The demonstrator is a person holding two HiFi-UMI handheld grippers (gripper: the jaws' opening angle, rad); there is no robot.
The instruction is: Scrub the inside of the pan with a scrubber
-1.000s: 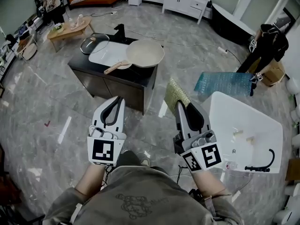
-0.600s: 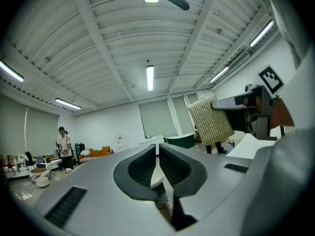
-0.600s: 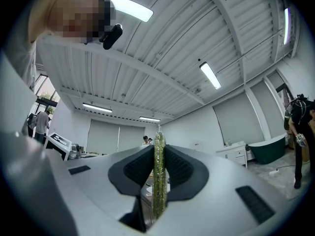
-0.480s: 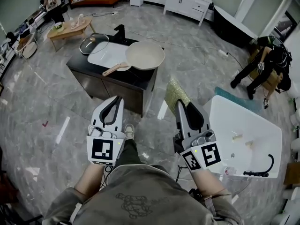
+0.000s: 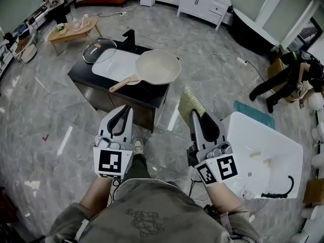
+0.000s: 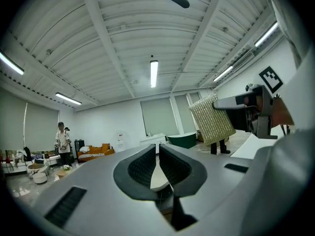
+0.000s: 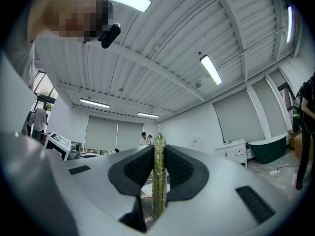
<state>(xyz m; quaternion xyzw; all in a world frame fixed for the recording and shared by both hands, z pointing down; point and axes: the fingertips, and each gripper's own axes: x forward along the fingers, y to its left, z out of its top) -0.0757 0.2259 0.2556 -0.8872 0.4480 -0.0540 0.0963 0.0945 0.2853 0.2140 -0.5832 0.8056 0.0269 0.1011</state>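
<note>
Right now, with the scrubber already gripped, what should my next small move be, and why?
Probably carry the right hand-held gripper forward toward the pan. Its jaws are clamped on the scrubber, but it hangs well short of the counter where the pan sits, so nothing can be scrubbed from here.

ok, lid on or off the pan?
Off. The glass lid lies on the counter beside the pan, whose pale inside shows uncovered.
</note>
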